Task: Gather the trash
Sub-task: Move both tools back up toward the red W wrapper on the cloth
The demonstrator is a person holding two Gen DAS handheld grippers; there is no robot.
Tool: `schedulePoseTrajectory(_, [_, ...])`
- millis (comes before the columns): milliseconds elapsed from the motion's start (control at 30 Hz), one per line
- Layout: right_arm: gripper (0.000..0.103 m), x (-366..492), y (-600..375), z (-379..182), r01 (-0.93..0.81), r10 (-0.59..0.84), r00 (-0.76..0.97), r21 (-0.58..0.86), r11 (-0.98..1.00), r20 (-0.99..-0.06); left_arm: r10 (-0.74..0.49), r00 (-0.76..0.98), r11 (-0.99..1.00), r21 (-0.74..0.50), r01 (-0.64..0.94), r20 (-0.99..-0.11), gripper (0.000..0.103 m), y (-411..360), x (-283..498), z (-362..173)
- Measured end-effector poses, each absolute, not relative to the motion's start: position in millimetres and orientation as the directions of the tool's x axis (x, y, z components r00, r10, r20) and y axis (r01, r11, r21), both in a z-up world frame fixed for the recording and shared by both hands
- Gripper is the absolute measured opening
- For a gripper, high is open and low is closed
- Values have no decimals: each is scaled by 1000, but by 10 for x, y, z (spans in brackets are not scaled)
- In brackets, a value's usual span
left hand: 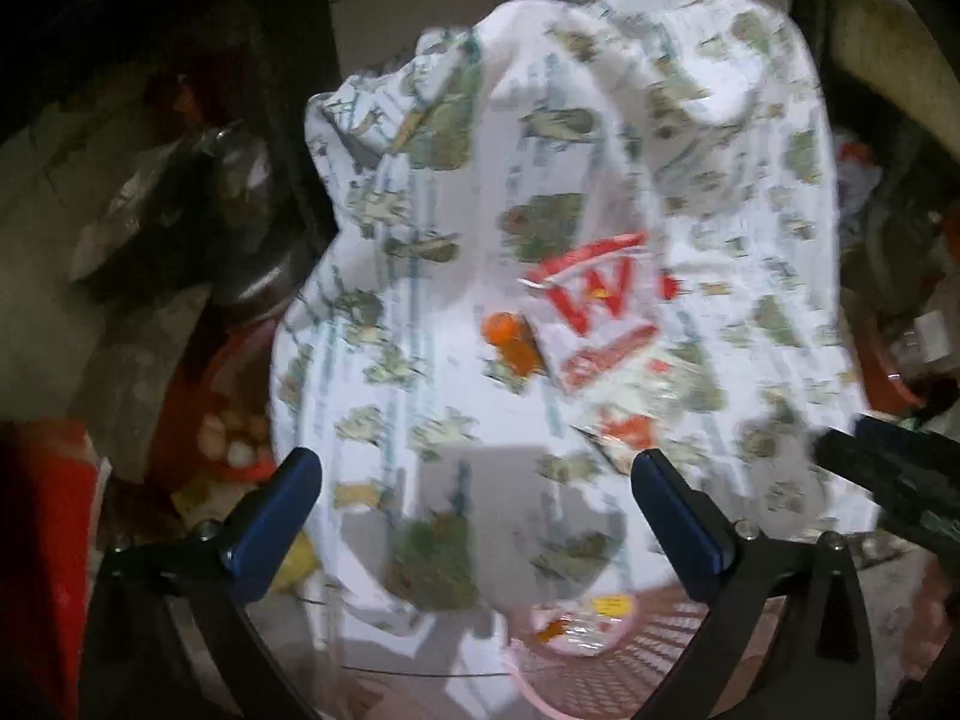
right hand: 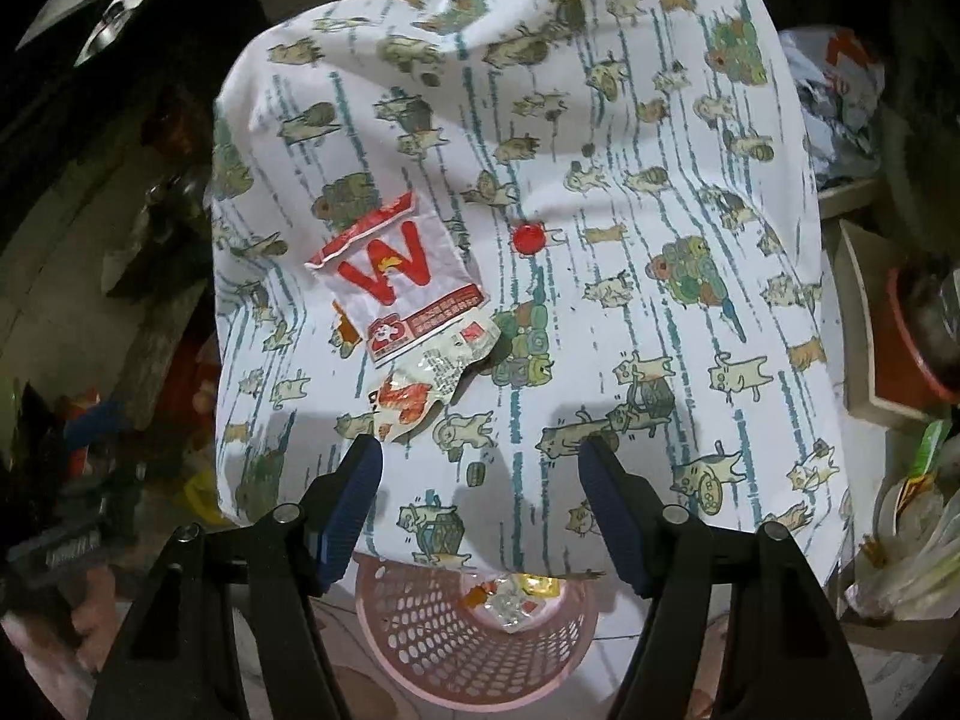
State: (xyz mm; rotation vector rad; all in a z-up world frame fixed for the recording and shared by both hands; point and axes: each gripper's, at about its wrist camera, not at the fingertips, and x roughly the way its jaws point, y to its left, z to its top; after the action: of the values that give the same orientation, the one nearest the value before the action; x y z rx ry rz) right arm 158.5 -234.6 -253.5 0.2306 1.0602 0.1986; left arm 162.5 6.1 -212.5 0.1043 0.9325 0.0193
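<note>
Pink plastic sits closest to you: a mesh basket (right hand: 474, 636) lies just under the near edge of the bench (right hand: 600, 138), between your two tools, with a few crumpled wrappers (right hand: 516, 597) already inside it. Your right gripper (right hand: 480, 468) hangs above that edge with its blue pads spread wide and nothing between them. Your left gripper (left hand: 477, 480) is spread just as wide and is also empty; its view is blurred.

Past the pads, the bench is draped in a white cloth printed with cartoon cats and teal stripes. On it, just beyond your right gripper's left finger (right hand: 360, 480), lies a torn silver packet (right hand: 420, 390) with red print. Touching its far end is a white and red sachet (right hand: 396, 276) marked with a big red W, lying flat. A little to the right of the sachet, apart from it, sits a small red cap (right hand: 528, 238).

Farther out, dark clutter surrounds the bench on both sides, too dim to name.
</note>
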Motion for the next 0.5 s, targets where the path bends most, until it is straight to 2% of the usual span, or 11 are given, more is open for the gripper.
schedulePoseTrajectory(100, [71, 1630, -2348, -2562, -53, 269, 471, 278, 959, -840, 91, 594, 994, 111, -3, -799, 103, 227, 1809, -2161])
schedulePoseTrajectory(200, [71, 1709, -2343, -2553, -58, 257, 482, 262, 963, -838, 32, 570, 999, 21, -26, -821, 103, 358, 1914, -2153])
schedulePoseTrajectory(367, [71, 2042, -2261, -2452, -76, 241, 496, 235, 969, -834, 69, 639, 998, 61, -35, -766, 103, 402, 2059, -1949])
schedulePoseTrajectory(500, [71, 2410, -2076, -2305, -137, 249, 511, 208, 969, -823, 48, 647, 997, -7, -82, -761, 103, 541, 2140, -1842])
